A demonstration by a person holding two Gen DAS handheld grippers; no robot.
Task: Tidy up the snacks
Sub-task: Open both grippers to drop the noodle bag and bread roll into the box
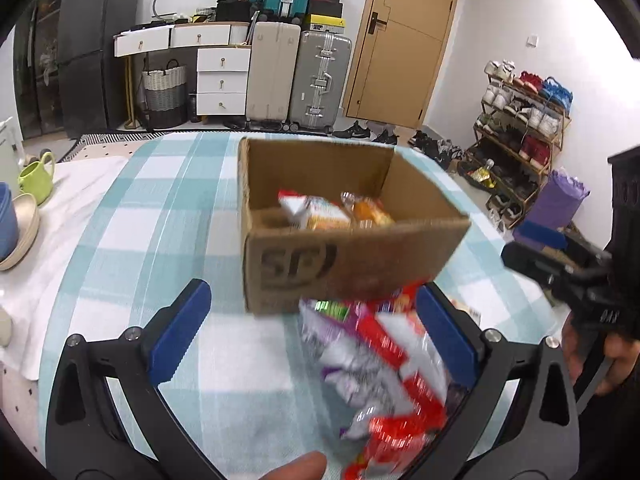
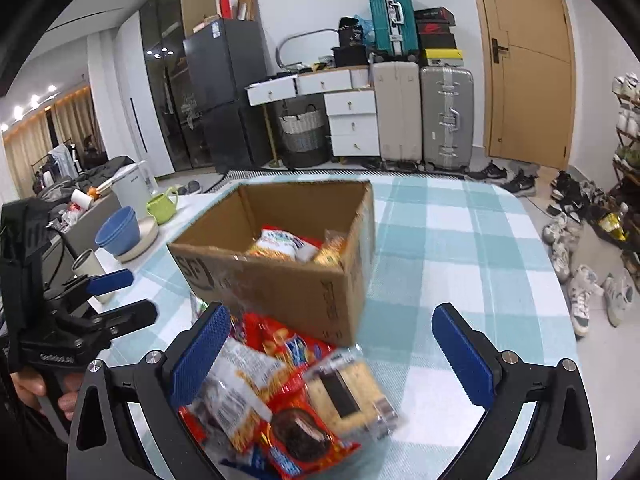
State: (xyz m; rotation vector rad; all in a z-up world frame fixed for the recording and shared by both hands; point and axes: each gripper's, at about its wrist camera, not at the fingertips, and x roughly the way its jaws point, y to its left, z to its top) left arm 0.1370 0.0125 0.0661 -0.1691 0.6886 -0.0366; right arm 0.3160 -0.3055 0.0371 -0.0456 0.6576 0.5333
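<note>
An open cardboard box (image 1: pixel 344 256) stands on the checked tablecloth and holds a few snack packs (image 1: pixel 320 212); it also shows in the right wrist view (image 2: pixel 288 280). A pile of loose snack packs (image 1: pixel 380 368) lies in front of it. My left gripper (image 1: pixel 312 332) is open, with the pile by its right finger. My right gripper (image 2: pixel 332 352) is open above the same pile (image 2: pixel 280 396), which includes a clear cracker pack (image 2: pixel 352 392). Neither gripper holds anything.
Blue and beige bowls (image 2: pixel 124 236), a green mug (image 2: pixel 160 206) and a metal cup (image 2: pixel 86 268) stand on a white cloth at the table's left. The table edge (image 2: pixel 560 264) is at the right, with shoes on the floor beyond.
</note>
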